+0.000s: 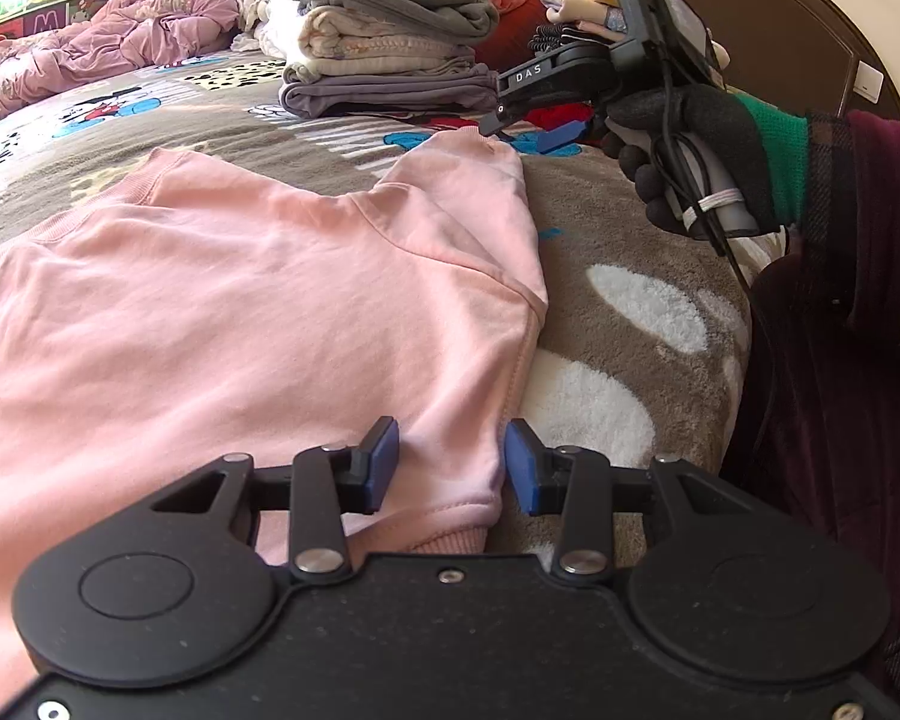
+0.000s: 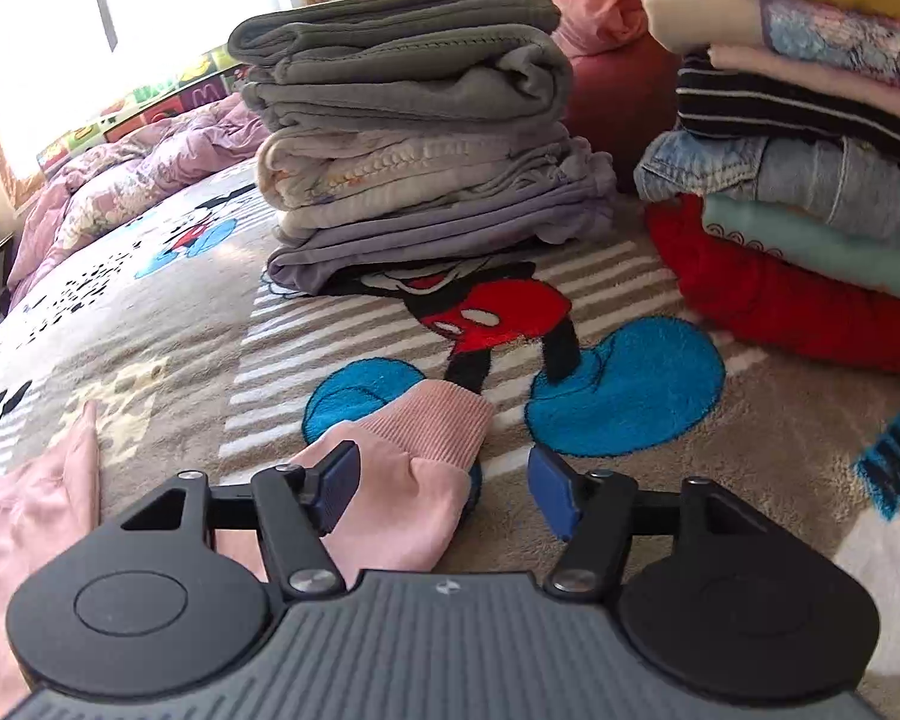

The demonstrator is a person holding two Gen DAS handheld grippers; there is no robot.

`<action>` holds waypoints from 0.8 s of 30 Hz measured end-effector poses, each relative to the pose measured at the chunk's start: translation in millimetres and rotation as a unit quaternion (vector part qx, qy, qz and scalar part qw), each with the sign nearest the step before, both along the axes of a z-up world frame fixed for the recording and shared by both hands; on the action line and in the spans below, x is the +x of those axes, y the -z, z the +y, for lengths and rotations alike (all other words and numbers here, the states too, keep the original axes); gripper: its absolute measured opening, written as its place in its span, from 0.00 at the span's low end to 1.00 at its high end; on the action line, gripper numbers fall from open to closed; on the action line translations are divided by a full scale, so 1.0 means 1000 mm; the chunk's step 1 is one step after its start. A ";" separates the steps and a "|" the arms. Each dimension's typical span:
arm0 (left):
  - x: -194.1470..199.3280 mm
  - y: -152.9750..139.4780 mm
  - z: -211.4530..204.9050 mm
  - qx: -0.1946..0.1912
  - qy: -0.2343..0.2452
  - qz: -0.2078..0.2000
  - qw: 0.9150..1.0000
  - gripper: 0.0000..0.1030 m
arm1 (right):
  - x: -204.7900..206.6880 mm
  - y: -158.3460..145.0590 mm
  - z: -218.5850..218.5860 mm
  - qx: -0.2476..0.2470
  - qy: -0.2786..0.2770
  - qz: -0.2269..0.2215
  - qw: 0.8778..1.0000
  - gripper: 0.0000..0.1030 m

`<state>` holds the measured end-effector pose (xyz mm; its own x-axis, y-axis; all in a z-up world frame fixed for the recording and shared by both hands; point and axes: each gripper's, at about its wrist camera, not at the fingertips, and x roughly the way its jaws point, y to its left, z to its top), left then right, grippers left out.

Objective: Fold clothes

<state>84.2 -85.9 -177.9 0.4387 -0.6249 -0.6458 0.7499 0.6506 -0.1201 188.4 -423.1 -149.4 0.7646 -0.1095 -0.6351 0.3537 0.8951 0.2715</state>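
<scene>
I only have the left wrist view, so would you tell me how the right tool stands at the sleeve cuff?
Observer: The right tool is open, the pink ribbed cuff between its fingers, nothing clamped.
Operator: Thank you. What lies beyond that cuff?
Observer: A second folded pile on the right, with a red piece at the bottom and denim above.
Operator: Is the blanket bare ahead?
Observer: Yes, up to the grey stack.

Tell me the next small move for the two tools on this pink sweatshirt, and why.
Probably close both tools. The left tool is open around the pink sweatshirt at its hem corner, and the right tool is open over the ribbed sleeve cuff. Neither grips fabric yet, so no fold can start.
</scene>
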 end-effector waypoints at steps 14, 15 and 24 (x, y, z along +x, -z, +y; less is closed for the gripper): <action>0.001 0.001 0.001 -0.002 0.003 0.003 1.000 0.38 | -0.022 0.028 -0.072 0.255 0.069 -0.090 0.960 0.06; 0.001 0.001 0.001 -0.002 0.002 0.003 1.000 0.39 | -0.022 0.030 -0.075 0.250 0.076 -0.082 0.962 0.06; 0.000 0.002 -0.001 0.001 0.004 0.000 1.000 0.40 | -0.019 -0.003 -0.016 0.130 -0.056 -0.070 0.987 0.28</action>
